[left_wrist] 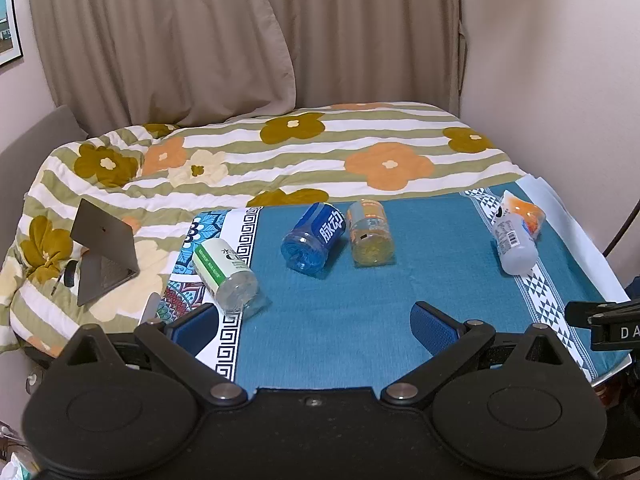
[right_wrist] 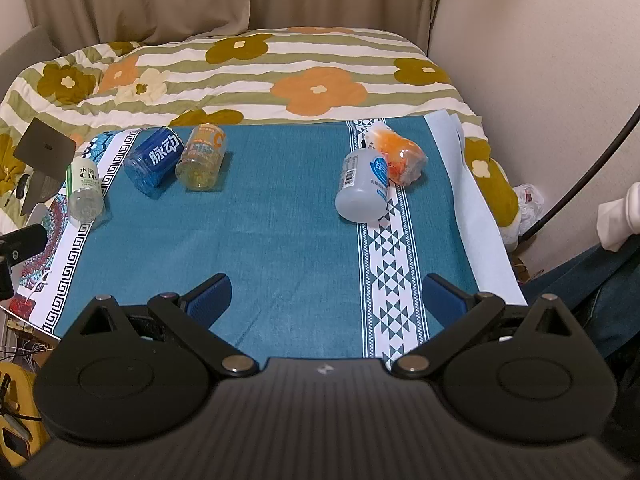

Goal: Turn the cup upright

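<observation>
Several cut-bottle cups lie on their sides on a teal cloth [left_wrist: 360, 300]. A green-label cup [left_wrist: 224, 276] lies at the left, a blue cup [left_wrist: 314, 236] and a yellow-orange cup [left_wrist: 370, 232] lie side by side in the middle, and a white cup [left_wrist: 514, 240] touches an orange cup [left_wrist: 528, 212] at the right. The right wrist view shows the same green-label cup [right_wrist: 85, 188], blue cup [right_wrist: 154, 160], yellow-orange cup [right_wrist: 202, 158], white cup [right_wrist: 364, 186] and orange cup [right_wrist: 402, 156]. My left gripper [left_wrist: 316, 322] is open and empty, just right of the green-label cup. My right gripper [right_wrist: 326, 300] is open and empty, in front of the white cup.
The cloth [right_wrist: 260, 240] covers a small table against a bed with a flowered quilt [left_wrist: 300, 148]. A dark folding stand [left_wrist: 104, 248] sits on the quilt at the left. Curtains [left_wrist: 240, 40] hang behind. A wall [left_wrist: 560, 80] stands at the right, with a black cable [right_wrist: 580, 184] beside the table.
</observation>
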Action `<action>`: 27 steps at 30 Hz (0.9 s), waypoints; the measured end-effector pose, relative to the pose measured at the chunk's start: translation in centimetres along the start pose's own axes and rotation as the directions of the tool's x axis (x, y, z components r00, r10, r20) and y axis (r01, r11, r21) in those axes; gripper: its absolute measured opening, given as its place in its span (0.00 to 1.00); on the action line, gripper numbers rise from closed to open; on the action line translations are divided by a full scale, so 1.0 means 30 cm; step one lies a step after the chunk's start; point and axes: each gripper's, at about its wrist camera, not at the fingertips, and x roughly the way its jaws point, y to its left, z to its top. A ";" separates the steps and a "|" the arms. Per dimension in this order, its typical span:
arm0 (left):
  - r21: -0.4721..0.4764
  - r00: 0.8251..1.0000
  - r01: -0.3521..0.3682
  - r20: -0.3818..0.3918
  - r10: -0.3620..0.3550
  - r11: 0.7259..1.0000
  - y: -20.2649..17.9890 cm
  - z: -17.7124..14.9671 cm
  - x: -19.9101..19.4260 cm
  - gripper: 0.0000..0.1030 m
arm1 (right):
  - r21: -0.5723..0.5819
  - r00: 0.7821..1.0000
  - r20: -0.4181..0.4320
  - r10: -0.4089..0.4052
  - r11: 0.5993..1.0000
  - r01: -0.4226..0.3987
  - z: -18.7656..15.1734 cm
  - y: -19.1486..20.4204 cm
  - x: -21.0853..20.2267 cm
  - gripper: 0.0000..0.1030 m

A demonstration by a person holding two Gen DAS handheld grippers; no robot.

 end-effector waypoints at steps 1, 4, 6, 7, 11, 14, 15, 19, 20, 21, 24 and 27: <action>-0.001 1.000 0.001 0.000 -0.001 1.000 0.004 -0.001 -0.002 1.00 | 0.000 1.000 0.000 0.000 1.000 0.000 0.000 0.000 0.000 1.00; -0.004 1.000 0.002 -0.002 -0.002 1.000 0.006 -0.002 -0.005 1.00 | 0.000 1.000 -0.001 0.000 1.000 0.000 0.001 -0.001 0.000 1.00; -0.006 1.000 0.002 -0.002 -0.002 1.000 0.006 -0.002 -0.006 1.00 | 0.000 1.000 -0.001 0.001 1.000 -0.001 0.000 -0.001 0.000 1.00; -0.006 1.000 0.002 -0.002 -0.002 1.000 0.007 -0.001 -0.005 1.00 | 0.000 1.000 -0.001 0.001 1.000 -0.001 0.002 -0.001 -0.001 1.00; -0.007 1.000 -0.001 0.002 0.001 1.000 0.007 -0.004 -0.008 1.00 | 0.001 1.000 0.000 0.001 1.000 -0.001 0.001 -0.001 -0.001 1.00; -0.009 1.000 -0.007 0.002 0.007 1.000 0.002 -0.009 -0.012 1.00 | 0.000 1.000 -0.002 0.000 1.000 0.000 0.001 -0.002 -0.002 1.00; -0.010 1.000 -0.009 0.002 0.009 1.000 0.002 -0.009 -0.012 1.00 | 0.001 1.000 -0.002 0.000 1.000 0.000 0.000 -0.001 -0.001 1.00; -0.010 1.000 -0.015 0.003 0.015 1.000 0.001 -0.011 -0.019 1.00 | 0.000 1.000 -0.003 0.003 1.000 -0.003 -0.008 -0.005 -0.001 1.00; -0.010 1.000 -0.016 0.002 0.016 1.000 0.001 -0.012 -0.019 1.00 | 0.000 1.000 -0.004 0.004 1.000 -0.004 -0.009 -0.005 -0.001 1.00; -0.010 1.000 -0.016 0.002 0.016 1.000 0.002 -0.013 -0.020 1.00 | 0.000 1.000 -0.003 0.003 1.000 -0.003 -0.009 -0.004 -0.001 1.00; -0.013 1.000 -0.022 0.001 0.022 1.000 0.005 -0.015 -0.021 1.00 | -0.001 1.000 -0.002 0.002 1.000 -0.002 -0.011 -0.003 -0.002 1.00; -0.025 1.000 -0.024 0.000 0.024 0.999 0.014 -0.018 -0.022 1.00 | -0.001 1.000 -0.002 0.002 1.000 -0.002 -0.009 -0.004 -0.001 1.00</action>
